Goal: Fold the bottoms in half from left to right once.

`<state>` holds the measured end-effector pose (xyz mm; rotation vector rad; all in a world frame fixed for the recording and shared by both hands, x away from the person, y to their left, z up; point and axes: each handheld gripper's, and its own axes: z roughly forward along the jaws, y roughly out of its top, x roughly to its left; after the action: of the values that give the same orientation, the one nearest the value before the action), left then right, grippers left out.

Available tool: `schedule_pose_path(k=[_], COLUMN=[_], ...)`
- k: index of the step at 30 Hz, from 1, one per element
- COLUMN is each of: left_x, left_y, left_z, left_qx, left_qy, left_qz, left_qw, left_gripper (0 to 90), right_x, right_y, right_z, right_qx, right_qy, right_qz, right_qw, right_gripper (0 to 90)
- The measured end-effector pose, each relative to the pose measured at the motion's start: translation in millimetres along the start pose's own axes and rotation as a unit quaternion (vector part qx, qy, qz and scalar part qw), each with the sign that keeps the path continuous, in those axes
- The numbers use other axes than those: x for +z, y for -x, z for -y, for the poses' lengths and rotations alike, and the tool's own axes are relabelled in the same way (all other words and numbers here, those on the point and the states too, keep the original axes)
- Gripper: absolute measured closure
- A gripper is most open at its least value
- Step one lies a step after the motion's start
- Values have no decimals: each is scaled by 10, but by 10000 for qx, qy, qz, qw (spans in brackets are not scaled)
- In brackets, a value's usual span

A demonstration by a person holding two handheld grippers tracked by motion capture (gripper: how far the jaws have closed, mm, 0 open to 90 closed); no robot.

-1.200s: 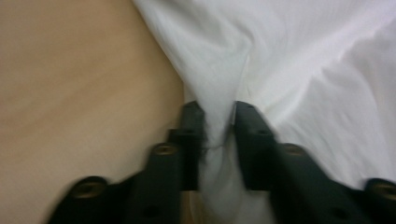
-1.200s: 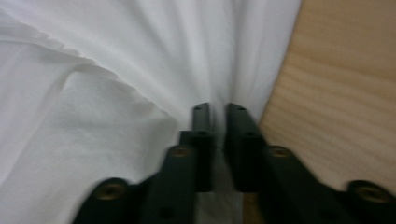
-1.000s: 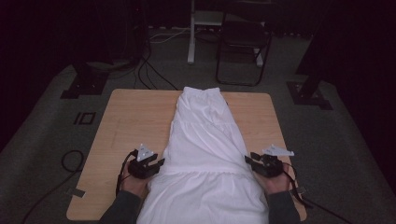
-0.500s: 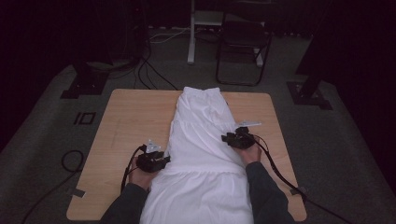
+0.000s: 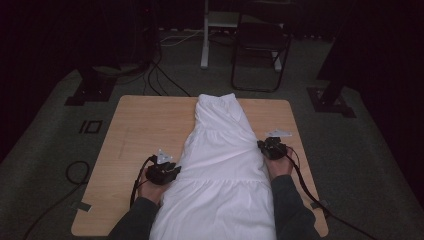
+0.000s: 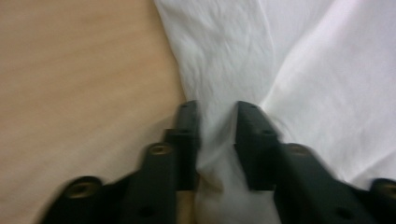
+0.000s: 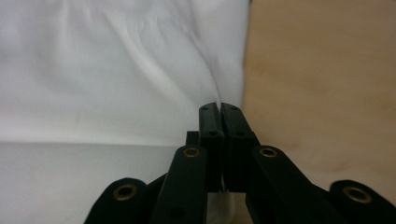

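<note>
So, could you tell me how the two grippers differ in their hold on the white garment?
The right gripper is shut on the white garment's edge; the left gripper has jaws apart with a fold between them. The right sits farther up the table than the left. Both are at the garment's edges.

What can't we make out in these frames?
- White garment: its near end is cut off by the bottom edge of the high view, between the sleeves.
- Left gripper: cloth lies between its jaws; whether the pads press it is blurred in the left gripper view.
- Right gripper: jaws are shut on a fold at the garment's edge; the fold's depth is hidden by the jaws.
- Dark chair: detail is lost in dim light.
</note>
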<state>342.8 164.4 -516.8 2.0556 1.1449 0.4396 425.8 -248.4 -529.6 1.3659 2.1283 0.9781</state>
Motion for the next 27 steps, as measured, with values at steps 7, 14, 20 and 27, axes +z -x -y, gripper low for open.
schedule_pose_path(k=[7,14,20,27], left_x=[157,811,689,295], left_y=[4,34,-5,106], left_z=[-619,-568,-425,4], left_qx=[255,295,292,122], left_qy=[340,-478,-479,-309], left_qz=[-69,-14,213,423], left_qw=[9991,9984,9982,9986], left_gripper=[492,598,843,839], right_x=[123,118,54,-245], right_y=[5,32,-33,-307], right_z=[45,72,120,386], right_qx=[102,180,140,-223], right_qy=[-179,-127,-178,-215], right_qz=[-66,-108,-169,-377], right_qw=[9998,9997,9996,9988], right_gripper=[829,793,819,843])
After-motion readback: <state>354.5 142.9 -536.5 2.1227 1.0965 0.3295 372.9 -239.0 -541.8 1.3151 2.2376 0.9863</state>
